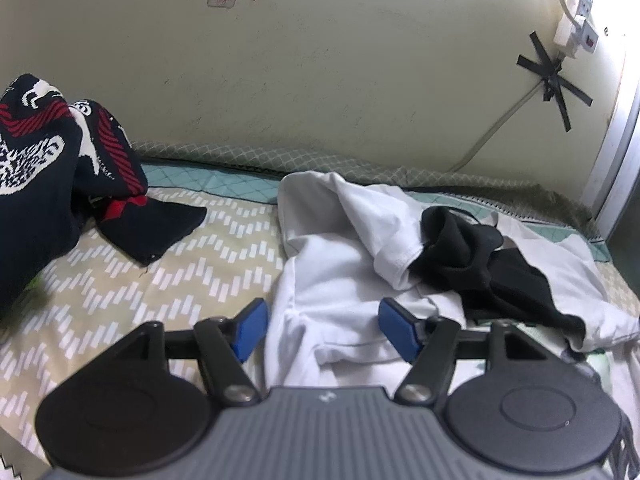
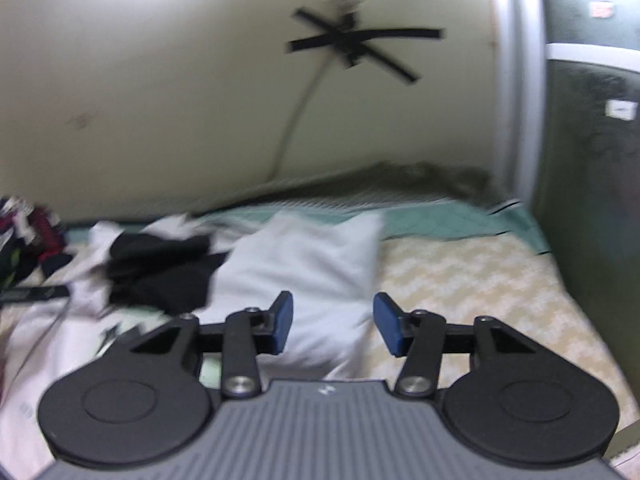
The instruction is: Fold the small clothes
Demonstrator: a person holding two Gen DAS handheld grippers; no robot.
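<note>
A bed (image 1: 168,264) covered by a beige sheet with a white zigzag pattern is seen against a cream wall (image 1: 340,72); a teal quilted blanket (image 2: 440,216) is bunched along the wall side. A cable is fixed to the wall by crossed strips of black tape (image 1: 554,80), below a socket block in the upper corner.

A crumpled white garment (image 1: 332,280) is spread on the bed directly ahead of the left tool (image 1: 322,328), whose blue pads are held apart with nothing gripped; the cloth lies beyond and below the gap. A black garment (image 1: 492,276) is lying on the white one, ahead and to the right of that tool.

The right tool (image 2: 333,326) is likewise released, its pads apart, with a folded white piece (image 2: 312,272) lying just ahead of them; contact cannot be determined, the view being blurred.

A dark patterned garment with red and white markings (image 1: 52,152) is shown large at the left edge in the left wrist view only. A dark cabinet (image 2: 592,160) beside the bed is shown in the right wrist view only.
</note>
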